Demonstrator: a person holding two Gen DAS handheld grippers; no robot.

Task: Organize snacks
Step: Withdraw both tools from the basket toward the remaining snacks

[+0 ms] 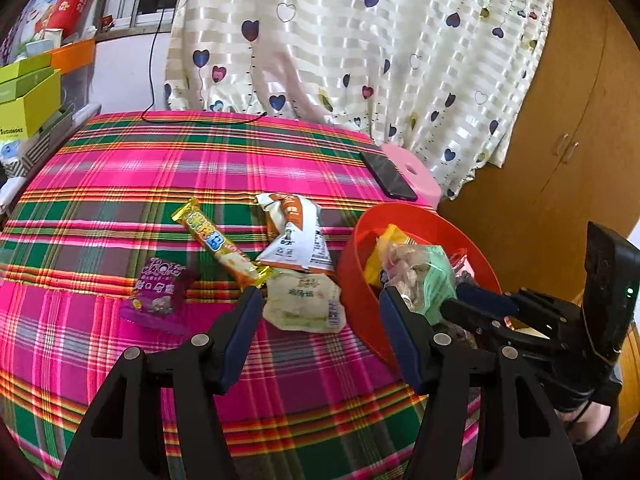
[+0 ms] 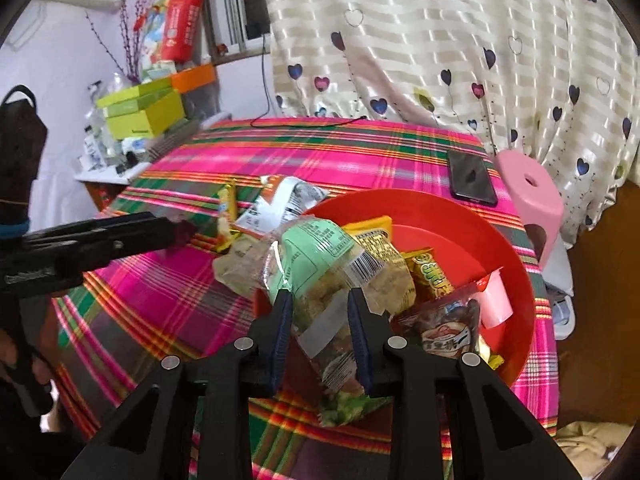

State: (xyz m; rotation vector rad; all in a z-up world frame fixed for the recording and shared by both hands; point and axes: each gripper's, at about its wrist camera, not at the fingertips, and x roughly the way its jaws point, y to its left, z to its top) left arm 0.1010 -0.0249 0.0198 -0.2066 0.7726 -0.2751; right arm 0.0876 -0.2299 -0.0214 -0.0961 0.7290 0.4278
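Note:
My right gripper (image 2: 320, 300) is shut on a green-and-clear snack bag (image 2: 320, 256), which hangs over the near rim of the red bowl (image 2: 516, 280). Yellow packets (image 2: 430, 274) and a brown packet (image 2: 444, 328) lie inside the bowl. In the left wrist view the same bag (image 1: 430, 280) shows above the bowl (image 1: 360, 240), with the right gripper (image 1: 460, 300) behind it. My left gripper (image 1: 320, 300) stands open over a pale snack packet (image 1: 304, 308) on the plaid cloth. Around it lie a yellow bar (image 1: 216, 240), a white-and-orange packet (image 1: 296, 236) and a purple packet (image 1: 160, 292).
A black phone (image 1: 388, 176) lies at the table's far right, beside a pink stool (image 1: 416, 176). Green boxes (image 1: 28, 96) and clutter stack up at the far left. A black cable (image 1: 200, 122) runs along the back edge, and a heart-print curtain hangs behind.

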